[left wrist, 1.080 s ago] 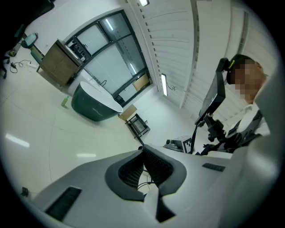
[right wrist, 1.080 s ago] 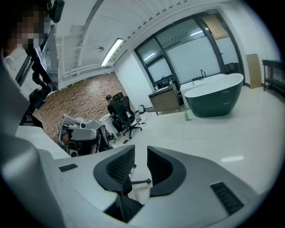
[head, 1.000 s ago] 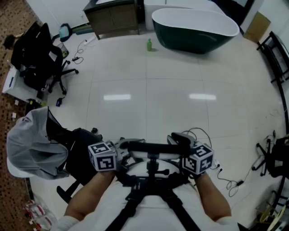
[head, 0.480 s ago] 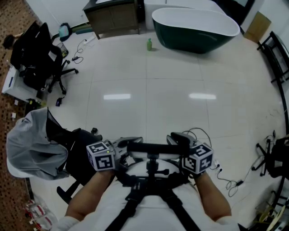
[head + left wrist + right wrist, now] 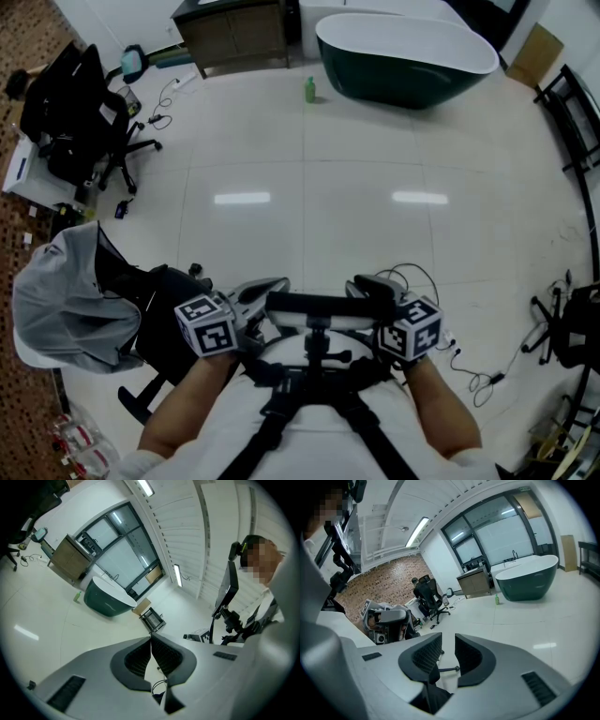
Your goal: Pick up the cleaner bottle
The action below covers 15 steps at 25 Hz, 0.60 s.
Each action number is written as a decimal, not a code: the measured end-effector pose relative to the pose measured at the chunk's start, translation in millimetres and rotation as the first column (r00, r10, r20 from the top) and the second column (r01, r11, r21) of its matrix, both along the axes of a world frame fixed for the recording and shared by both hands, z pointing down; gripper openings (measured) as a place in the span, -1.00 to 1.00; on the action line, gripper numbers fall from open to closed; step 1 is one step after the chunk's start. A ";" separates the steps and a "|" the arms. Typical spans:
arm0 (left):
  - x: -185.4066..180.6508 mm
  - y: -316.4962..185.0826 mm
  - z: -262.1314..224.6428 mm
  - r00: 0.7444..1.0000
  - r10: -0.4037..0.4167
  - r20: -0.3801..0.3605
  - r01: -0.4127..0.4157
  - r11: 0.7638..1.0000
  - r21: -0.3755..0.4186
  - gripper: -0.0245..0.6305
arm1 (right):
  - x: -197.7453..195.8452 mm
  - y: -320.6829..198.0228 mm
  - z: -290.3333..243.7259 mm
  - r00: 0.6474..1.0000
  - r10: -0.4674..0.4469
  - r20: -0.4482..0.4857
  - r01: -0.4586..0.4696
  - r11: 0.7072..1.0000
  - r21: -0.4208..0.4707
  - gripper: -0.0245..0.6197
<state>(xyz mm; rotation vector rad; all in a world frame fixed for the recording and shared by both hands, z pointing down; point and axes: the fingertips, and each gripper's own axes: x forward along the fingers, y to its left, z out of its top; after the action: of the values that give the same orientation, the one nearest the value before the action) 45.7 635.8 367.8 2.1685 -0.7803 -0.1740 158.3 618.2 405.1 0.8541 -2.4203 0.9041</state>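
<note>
My left tool (image 5: 262,287) has drifted slightly outward, shut on nothing, and my right tool (image 5: 372,284) sits parted and empty. The cleaner bottle (image 5: 309,91) stands upright on the floor (image 5: 309,187) far ahead, beside the bathtub (image 5: 375,89), about midway between both tools.

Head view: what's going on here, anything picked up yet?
Nothing picked up yet. A person holds both grippers close to the body, above a pale tiled floor. The left gripper is shut with nothing in it; the right gripper is open and also empty. The green cleaner bottle stands upright on the floor across the room, beside the dark green bathtub, far from both grippers.
</note>
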 end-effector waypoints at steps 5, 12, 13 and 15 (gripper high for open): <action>-0.2 2.1 1.7 1.000 0.008 -0.009 -0.008 1.000 -0.004 -0.93 | 1.2 4.5 12.5 1.000 -0.004 -0.014 0.004 1.000 -0.009 -0.69; -7.3 0.9 3.6 1.000 -0.012 0.004 0.012 1.000 0.000 -0.93 | -5.6 3.0 4.7 1.000 0.004 -0.019 -0.004 1.000 0.010 -0.69; -7.1 0.6 3.9 1.000 -0.014 0.008 0.014 1.000 0.001 -0.93 | -4.9 2.7 4.8 1.000 0.005 -0.019 -0.005 1.000 0.011 -0.69; -6.4 -0.3 4.4 1.000 -0.017 0.018 0.017 1.000 0.007 -0.93 | -3.1 0.9 4.4 1.000 0.012 -0.020 -0.012 1.000 0.016 -0.69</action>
<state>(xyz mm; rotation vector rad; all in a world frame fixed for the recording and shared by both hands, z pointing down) 39.3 635.5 372.2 2.1728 -0.8097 -0.1659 155.2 619.1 409.5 0.8802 -2.4105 0.8775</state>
